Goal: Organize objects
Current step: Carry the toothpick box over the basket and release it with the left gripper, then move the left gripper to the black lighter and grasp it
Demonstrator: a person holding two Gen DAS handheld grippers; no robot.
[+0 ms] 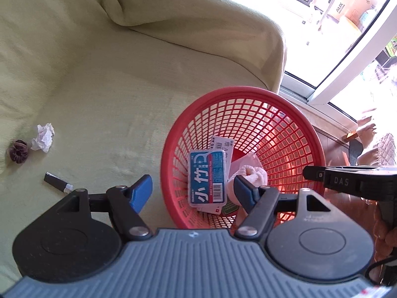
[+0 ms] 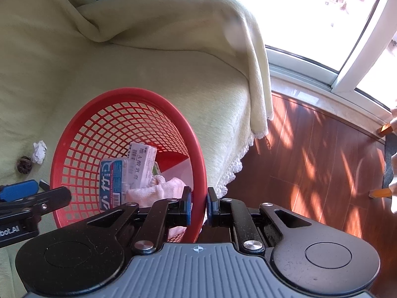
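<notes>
Red plastic basket (image 2: 129, 154), light but springy: right gripper (image 2: 198, 204) pinches its rim; left gripper (image 1: 191, 191) hangs wide, empty (3 bits remain on the sofa).

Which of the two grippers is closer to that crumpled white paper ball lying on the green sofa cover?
The left gripper: it hangs open over the near edge of the red plastic basket, with the paper ball off to its left. The right gripper clamps the basket's far rim, farther away.

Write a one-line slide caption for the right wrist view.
Right gripper clamps the red basket rim beside a green-covered sofa.
</notes>
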